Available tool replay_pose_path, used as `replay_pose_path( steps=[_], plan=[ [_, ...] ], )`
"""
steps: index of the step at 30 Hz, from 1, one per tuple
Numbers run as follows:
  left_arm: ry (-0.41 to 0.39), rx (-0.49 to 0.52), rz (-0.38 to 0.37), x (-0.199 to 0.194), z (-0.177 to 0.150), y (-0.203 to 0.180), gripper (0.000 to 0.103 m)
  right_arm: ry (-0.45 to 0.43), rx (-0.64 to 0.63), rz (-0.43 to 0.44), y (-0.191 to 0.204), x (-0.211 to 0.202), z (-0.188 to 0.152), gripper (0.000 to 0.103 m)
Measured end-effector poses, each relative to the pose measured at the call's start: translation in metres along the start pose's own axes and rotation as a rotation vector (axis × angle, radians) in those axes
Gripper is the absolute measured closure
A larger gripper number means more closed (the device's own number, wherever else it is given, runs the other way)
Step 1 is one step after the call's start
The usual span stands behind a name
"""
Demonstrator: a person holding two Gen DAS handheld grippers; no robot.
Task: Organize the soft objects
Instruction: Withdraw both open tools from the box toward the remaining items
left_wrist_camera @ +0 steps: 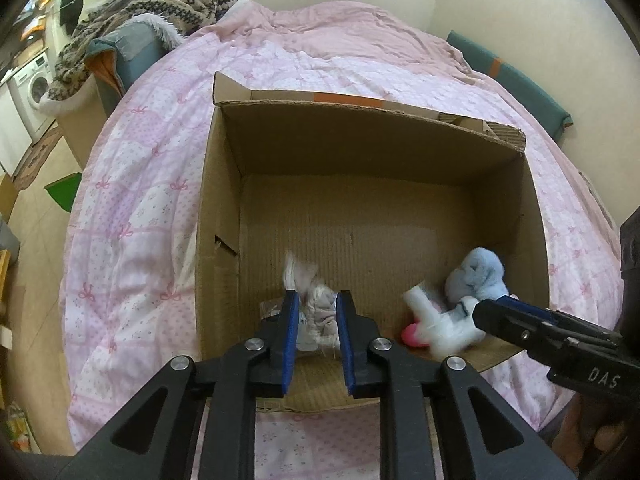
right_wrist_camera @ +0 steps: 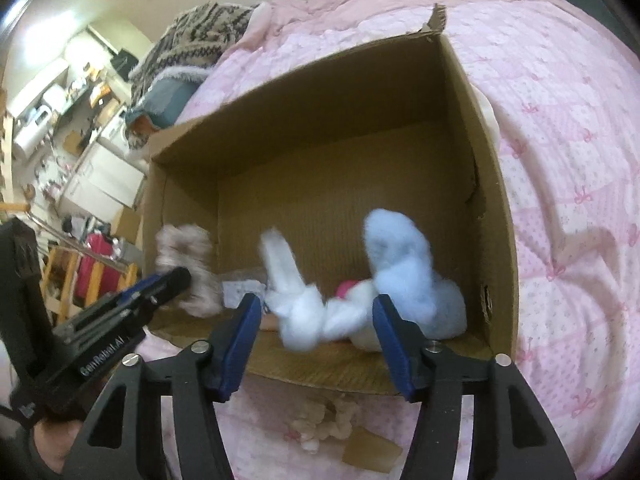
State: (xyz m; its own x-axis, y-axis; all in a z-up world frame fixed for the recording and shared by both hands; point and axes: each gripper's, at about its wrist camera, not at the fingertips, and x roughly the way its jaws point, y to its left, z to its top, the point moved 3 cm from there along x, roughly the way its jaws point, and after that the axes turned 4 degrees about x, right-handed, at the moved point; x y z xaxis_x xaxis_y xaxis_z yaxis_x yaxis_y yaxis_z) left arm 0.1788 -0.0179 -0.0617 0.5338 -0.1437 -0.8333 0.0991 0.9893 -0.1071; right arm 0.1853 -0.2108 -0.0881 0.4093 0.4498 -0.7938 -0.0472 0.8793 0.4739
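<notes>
An open cardboard box (left_wrist_camera: 224, 184) stands on a pink quilt (left_wrist_camera: 132, 200). My left gripper (left_wrist_camera: 318, 300) hangs over its near left corner. A grey-white plush toy (left_wrist_camera: 320, 312) sits between the blue pads, blurred while the fingers are sharp, so it looks loose in the narrow gap. My right gripper (right_wrist_camera: 316, 304) is open wide over the box's near right part (right_wrist_camera: 496, 200). A blurred white plush toy (right_wrist_camera: 296, 308) lies between and below its fingers. A light blue plush (right_wrist_camera: 400, 272) and something pink (right_wrist_camera: 344, 288) rest beside it in the corner.
A clear plastic packet (left_wrist_camera: 272, 308) lies on the box floor at the near left. A patterned blanket (left_wrist_camera: 160, 8) is heaped at the bed's far left. Beige fluff (right_wrist_camera: 324, 424) and a cardboard scrap (right_wrist_camera: 372, 452) lie on the quilt before the box. A washing machine (left_wrist_camera: 36, 88) stands far left.
</notes>
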Motion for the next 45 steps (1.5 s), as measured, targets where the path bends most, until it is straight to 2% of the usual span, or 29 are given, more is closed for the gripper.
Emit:
replay_pose_path(
  steps=[2, 4, 6, 10, 15, 23, 26, 29, 32, 38, 45],
  plan=[
    [-0.001, -0.008, -0.010, -0.001, 0.001, 0.000, 0.075, -0.011, 0.011, 0.012, -0.001, -0.003, 0.001, 0.037],
    [-0.014, -0.016, -0.032, -0.005, 0.001, -0.002, 0.047, -0.026, 0.028, 0.025, -0.002, -0.006, 0.003, 0.029],
    [-0.037, -0.011, -0.027, -0.010, 0.003, -0.004, 0.039, -0.040, 0.045, 0.033, -0.004, -0.009, 0.005, 0.025],
    [-0.056, 0.025, 0.002, -0.017, 0.004, -0.010, 0.038, -0.041, 0.066, 0.029, -0.006, -0.010, 0.006, 0.024],
    [-0.073, 0.023, 0.023, -0.024, 0.002, -0.007, 0.038, -0.019, 0.080, 0.012, -0.008, -0.008, 0.003, 0.024],
    [-0.091, -0.016, 0.057, -0.036, 0.000, 0.006, 0.038, -0.087, -0.006, -0.117, -0.003, -0.016, -0.002, 0.024],
    [-0.091, -0.013, 0.087, -0.040, -0.002, 0.008, 0.038, -0.107, 0.006, -0.137, -0.007, -0.025, -0.003, 0.024],
    [-0.091, -0.017, 0.084, -0.045, -0.007, 0.010, 0.038, -0.115, 0.037, -0.159, -0.015, -0.034, -0.005, 0.024],
    [-0.092, -0.018, 0.071, -0.050, -0.013, 0.008, 0.038, -0.113, 0.054, -0.160, -0.020, -0.041, -0.010, 0.024],
    [-0.101, 0.005, 0.106, -0.062, -0.027, 0.005, 0.038, -0.089, 0.038, -0.145, -0.019, -0.047, -0.025, 0.024],
    [-0.038, -0.030, 0.103, -0.061, -0.046, 0.010, 0.038, -0.055, 0.033, -0.124, -0.021, -0.052, -0.045, 0.024]
  ],
)
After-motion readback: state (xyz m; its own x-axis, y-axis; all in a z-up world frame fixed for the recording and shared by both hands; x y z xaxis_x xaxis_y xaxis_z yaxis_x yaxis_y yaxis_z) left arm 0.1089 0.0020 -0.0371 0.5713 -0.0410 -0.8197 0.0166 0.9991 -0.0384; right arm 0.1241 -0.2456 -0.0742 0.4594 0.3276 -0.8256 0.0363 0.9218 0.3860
